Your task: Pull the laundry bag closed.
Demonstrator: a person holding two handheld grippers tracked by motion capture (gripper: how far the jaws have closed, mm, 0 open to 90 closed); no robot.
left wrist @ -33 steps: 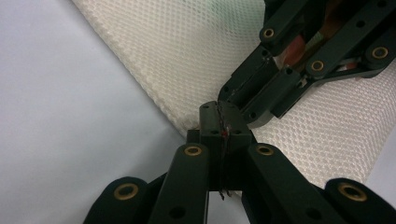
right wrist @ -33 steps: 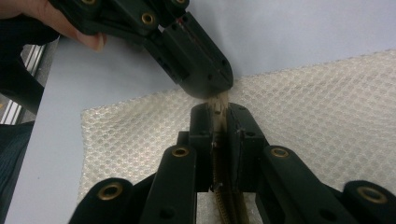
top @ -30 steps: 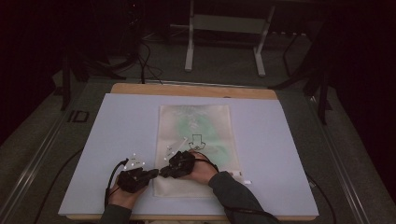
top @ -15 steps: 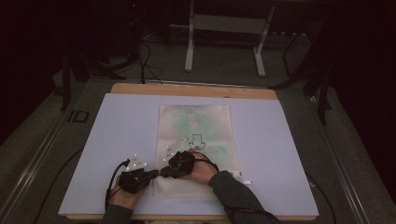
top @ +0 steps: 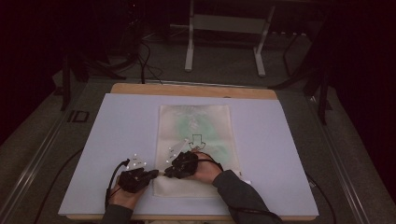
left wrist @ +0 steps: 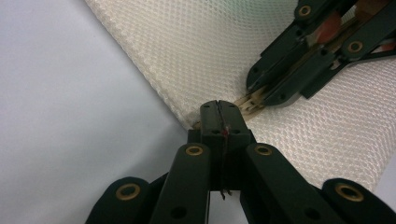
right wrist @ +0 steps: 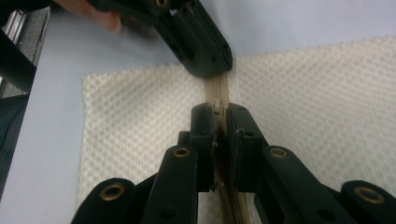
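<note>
High view: we find both grippers low and centre-left in the frame, at the near left corner of a cream mesh mat [top: 196, 135] lying on the white table sheet [top: 280, 140]. The left gripper [top: 152, 174] and right gripper [top: 169, 171] meet tip to tip.

Left gripper view: its jaws are pressed together at frame centre on a thin tan strip [left wrist: 247, 100] just over the mat corner.

Right gripper view: its jaws pinch the same strip [right wrist: 218, 91] at centre. We judge that 2 opposed grips keep it taut for pulling or parting. The strip looks pale, narrow and semi-translucent.
</note>
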